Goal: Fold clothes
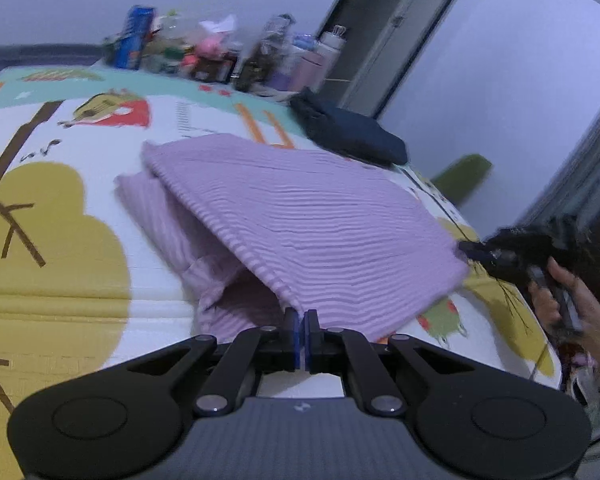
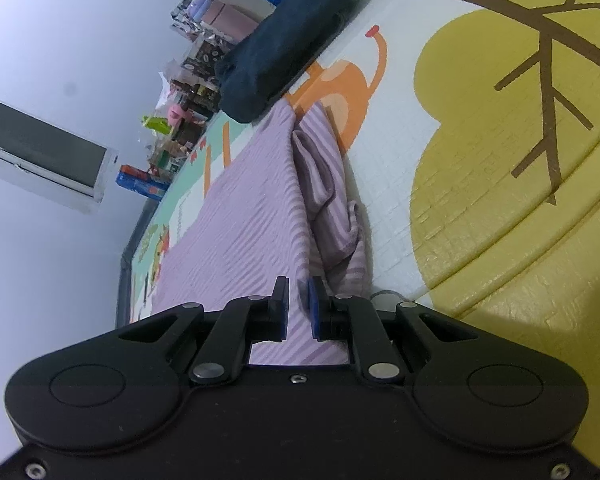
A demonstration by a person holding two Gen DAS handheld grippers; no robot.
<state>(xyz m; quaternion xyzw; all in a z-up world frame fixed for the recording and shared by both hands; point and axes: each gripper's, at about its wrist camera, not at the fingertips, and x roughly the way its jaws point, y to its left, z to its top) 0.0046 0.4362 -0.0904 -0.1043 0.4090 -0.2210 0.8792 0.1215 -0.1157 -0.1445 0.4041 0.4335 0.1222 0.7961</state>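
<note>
Left gripper (image 1: 300,318), bottom centre of the left view: fingers pressed together, pinching the near edge of the purple striped garment (image 1: 300,216).
Right gripper (image 2: 298,300), bottom centre of the right view: fingers a little apart with the garment's cloth between them; grip not clearly closed. In the left view this gripper sits at mid right, at the garment's right corner, held by a hand (image 1: 572,304).
The garment fills mid frame on the play mat (image 1: 60,216). Its top layer is lifted and stretched taut, and a bunched lower layer or sleeve (image 2: 332,200) lies under it.
Handling, by judgement: thin ribbed knit, light, soft and floppy; it sags and slides unless held at both corners. Best hold is at edge corners, pinching all layers.
Farther back, upper centre-right: folded dark navy garment (image 1: 352,132) on the mat. Beyond it, blurred clutter of bottles and boxes (image 1: 204,52) along the wall.
</note>
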